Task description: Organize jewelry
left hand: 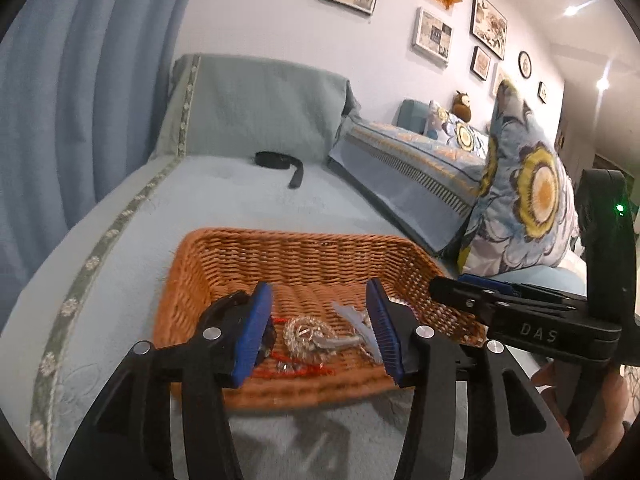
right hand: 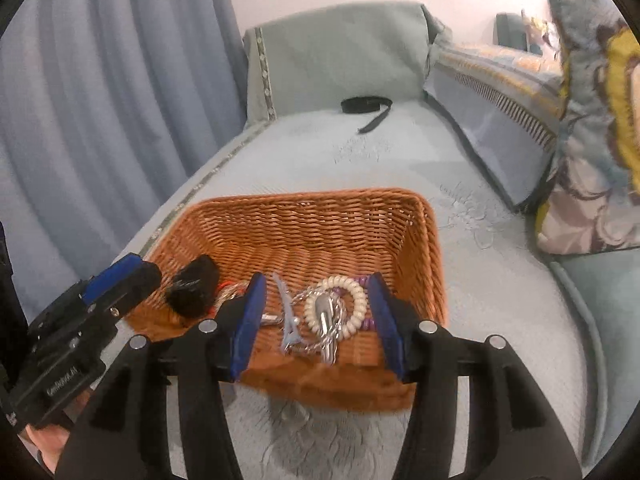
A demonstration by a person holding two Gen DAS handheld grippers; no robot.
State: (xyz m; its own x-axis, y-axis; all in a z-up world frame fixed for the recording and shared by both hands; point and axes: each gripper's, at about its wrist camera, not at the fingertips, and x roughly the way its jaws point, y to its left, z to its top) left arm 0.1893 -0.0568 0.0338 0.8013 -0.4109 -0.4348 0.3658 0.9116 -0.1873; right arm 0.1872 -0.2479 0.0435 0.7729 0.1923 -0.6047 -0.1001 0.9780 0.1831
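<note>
The left gripper [left hand: 318, 324] stands with its jaws spread, nothing between the blue pads [left hand: 250, 336], poised over the near edge of the wicker basket [left hand: 304, 252]. The right gripper [right hand: 316, 320] is likewise spread and empty, over the same near edge, toward the basket's right corner. Neither pad presses on anything.

The jewelry lies heaped in the basket's near half, all tangled together: a silver chain [left hand: 306, 334], a red cord [left hand: 298, 370] under it, a pale blue clip [left hand: 352, 316], a cream spiral bracelet [right hand: 336, 306] looped over a purple spiral band [right hand: 370, 324], and a metal clasp [right hand: 326, 316] inside the ring. A black pouch [right hand: 194, 286] sits at the near left corner.

The main risk, as I judge it, is the tangle. A pinch on the chain may drag the cord or the clip up with it, and the lot could spill over the near rim onto the sofa cover [left hand: 132, 264]. The spiral bracelet is springy and may squirm out of the pads. The chain is thin and could slip through a loose pinch. The basket is light and stands on soft fabric, so a push on its rim may tip or slide it. The two grippers work close together and could knock each other.

Farther off, a black strap [left hand: 280, 162] lies at the far end of the cover, well apart from the basket; I cannot tell whether it belongs to the task
</note>
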